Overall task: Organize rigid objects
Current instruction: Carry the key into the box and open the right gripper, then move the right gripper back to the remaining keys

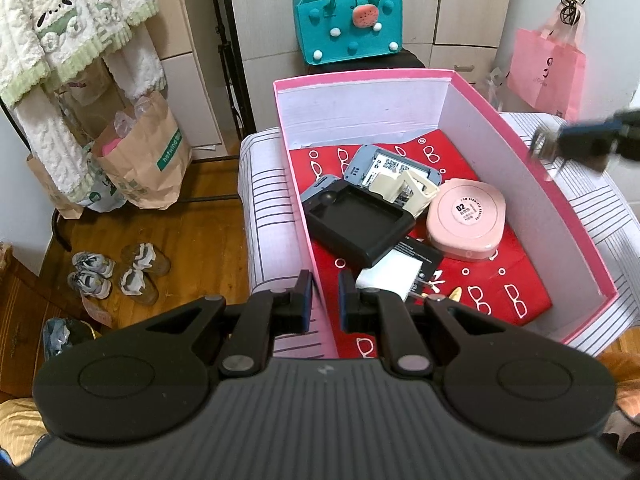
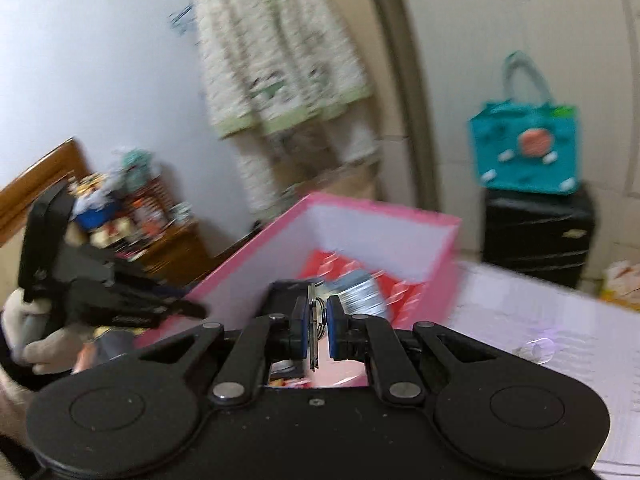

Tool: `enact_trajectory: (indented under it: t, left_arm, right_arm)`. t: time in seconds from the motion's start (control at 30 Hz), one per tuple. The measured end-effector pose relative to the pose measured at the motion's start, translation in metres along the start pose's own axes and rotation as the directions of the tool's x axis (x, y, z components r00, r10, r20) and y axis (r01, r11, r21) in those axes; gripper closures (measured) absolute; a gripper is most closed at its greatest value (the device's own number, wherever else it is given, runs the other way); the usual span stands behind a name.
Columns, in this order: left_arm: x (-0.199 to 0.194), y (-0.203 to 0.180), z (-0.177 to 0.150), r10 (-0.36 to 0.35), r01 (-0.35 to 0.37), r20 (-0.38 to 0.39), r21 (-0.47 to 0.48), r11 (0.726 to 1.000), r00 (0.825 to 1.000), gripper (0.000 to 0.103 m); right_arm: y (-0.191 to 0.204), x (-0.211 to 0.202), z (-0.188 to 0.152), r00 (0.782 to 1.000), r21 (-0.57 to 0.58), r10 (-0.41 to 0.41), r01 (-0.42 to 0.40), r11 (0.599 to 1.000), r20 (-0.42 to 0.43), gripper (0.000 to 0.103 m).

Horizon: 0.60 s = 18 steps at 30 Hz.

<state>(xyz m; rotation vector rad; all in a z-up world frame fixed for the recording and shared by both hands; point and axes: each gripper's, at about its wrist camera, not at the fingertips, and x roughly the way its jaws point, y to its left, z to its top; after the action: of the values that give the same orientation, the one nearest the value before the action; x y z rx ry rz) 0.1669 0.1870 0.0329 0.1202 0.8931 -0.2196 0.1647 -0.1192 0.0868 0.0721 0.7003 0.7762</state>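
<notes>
A pink box (image 1: pixel 532 168) with a red patterned floor stands on a striped bedsheet. In it lie a grey device (image 1: pixel 384 164), a black case (image 1: pixel 356 224), a cream clip (image 1: pixel 408 188), a pink compact (image 1: pixel 466 220) and a white plug (image 1: pixel 390 278). My left gripper (image 1: pixel 325 300) is shut on the box's near left wall. Its body also shows at the left of the right wrist view, held by a gloved hand (image 2: pixel 36 344). My right gripper (image 2: pixel 318 324) hangs blurred above the box's right rim, shut on a small thin metal clip (image 2: pixel 316 316). In the left wrist view the right gripper (image 1: pixel 552 146) is at the right edge.
A teal felt bag (image 1: pixel 346 24) sits on a black cabinet (image 2: pixel 538 236) behind the box. A pink bag (image 1: pixel 546 72) hangs at the right. Paper bags (image 1: pixel 140 160) and shoes (image 1: pixel 116 276) are on the wooden floor to the left, below a hanging white-green garment (image 1: pixel 68 28).
</notes>
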Motion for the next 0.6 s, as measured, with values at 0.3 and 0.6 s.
enact_trajectory:
  t: [0.3, 0.6]
  left_arm:
    - [0.0, 0.0, 0.002, 0.003, -0.003, -0.004, 0.014, 1.0, 1.0, 0.092]
    - [0.001, -0.002, 0.001, 0.002, -0.002, 0.0, 0.014, 1.0, 1.0, 0.092]
  right_arm:
    - [0.028, 0.039, -0.015, 0.984, -0.099, 0.035, -0.053, 0.994, -0.176, 0.09]
    - [-0.008, -0.004, -0.005, 0.998, 0.008, -0.054, 0.054, 0.998, -0.012, 0.08]
